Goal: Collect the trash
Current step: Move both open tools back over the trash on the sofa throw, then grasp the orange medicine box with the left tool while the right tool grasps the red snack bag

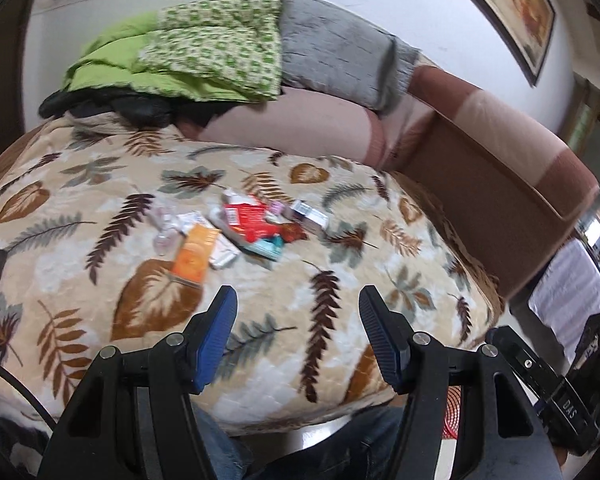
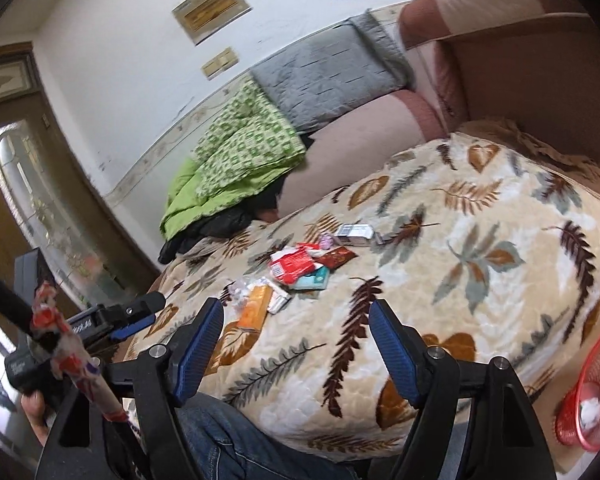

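Note:
A heap of trash lies mid-blanket on the bed: an orange packet (image 1: 194, 255) (image 2: 254, 306), a red wrapper (image 1: 247, 216) (image 2: 292, 265), a teal packet (image 1: 269, 247) (image 2: 313, 280), a grey-white box (image 1: 309, 214) (image 2: 355, 233), a brown wrapper (image 2: 335, 258) and clear plastic (image 1: 165, 225). My left gripper (image 1: 296, 304) hovers open above the blanket, short of the heap, nothing between its fingers. My right gripper (image 2: 296, 316) is open too, just near of the orange packet. A red mesh basket (image 2: 588, 396) stands on the floor at the right, white waste inside.
The leaf-patterned blanket (image 1: 340, 320) covers the bed. A green quilt (image 1: 204, 48), a grey cushion (image 1: 340, 48) and a black garment (image 1: 100, 106) pile up at the far side. A brown headboard (image 1: 500, 168) rises at the right. The person's jeans (image 2: 228, 440) show below. A door (image 2: 28, 200) stands at the left.

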Demonstrator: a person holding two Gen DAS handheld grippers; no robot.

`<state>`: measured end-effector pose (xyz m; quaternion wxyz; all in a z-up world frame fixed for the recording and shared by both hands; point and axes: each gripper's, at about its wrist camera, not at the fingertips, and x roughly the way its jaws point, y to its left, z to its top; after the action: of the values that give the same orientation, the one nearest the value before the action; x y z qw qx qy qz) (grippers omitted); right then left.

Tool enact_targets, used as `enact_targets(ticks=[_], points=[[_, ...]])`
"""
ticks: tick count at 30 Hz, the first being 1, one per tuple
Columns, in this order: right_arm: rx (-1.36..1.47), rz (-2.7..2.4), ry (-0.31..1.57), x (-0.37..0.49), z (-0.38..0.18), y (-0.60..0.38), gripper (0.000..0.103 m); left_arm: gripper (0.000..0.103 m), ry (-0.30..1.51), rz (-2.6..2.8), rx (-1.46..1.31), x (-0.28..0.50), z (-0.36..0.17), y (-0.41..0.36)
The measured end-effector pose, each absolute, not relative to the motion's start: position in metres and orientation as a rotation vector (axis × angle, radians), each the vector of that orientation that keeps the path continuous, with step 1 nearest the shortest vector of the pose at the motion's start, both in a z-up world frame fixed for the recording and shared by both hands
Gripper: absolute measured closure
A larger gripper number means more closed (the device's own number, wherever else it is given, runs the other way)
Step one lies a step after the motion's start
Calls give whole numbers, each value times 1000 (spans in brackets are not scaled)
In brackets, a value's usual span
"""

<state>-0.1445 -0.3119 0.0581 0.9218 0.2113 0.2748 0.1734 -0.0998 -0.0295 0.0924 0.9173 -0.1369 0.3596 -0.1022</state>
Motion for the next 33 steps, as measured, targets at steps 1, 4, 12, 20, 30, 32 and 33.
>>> enact_targets(ticks=[1, 4, 12, 20, 30, 32, 33], points=[[433, 368, 569, -141, 57, -309, 23, 41, 741, -200, -292, -98, 92, -25], [445, 391, 579, -133, 55, -305, 23, 41, 751, -172, -324, -91, 87, -10], [474, 408, 607, -107, 44, -300, 20, 41, 806, -112, -362, -68, 68, 5], [547, 407, 657, -76, 19, -304, 18, 41, 898, -41, -341, -28, 35, 17], [632, 416, 732, -15, -9, -294, 18, 41, 1050, -50, -277, 32, 5, 17], [631, 412, 741, -1, -14, -290, 18, 41, 1100, -57, -283, 47, -3, 16], [638, 406, 752, 9, -18, -288, 18, 41, 1120, -54, -287, 53, -8, 16]])
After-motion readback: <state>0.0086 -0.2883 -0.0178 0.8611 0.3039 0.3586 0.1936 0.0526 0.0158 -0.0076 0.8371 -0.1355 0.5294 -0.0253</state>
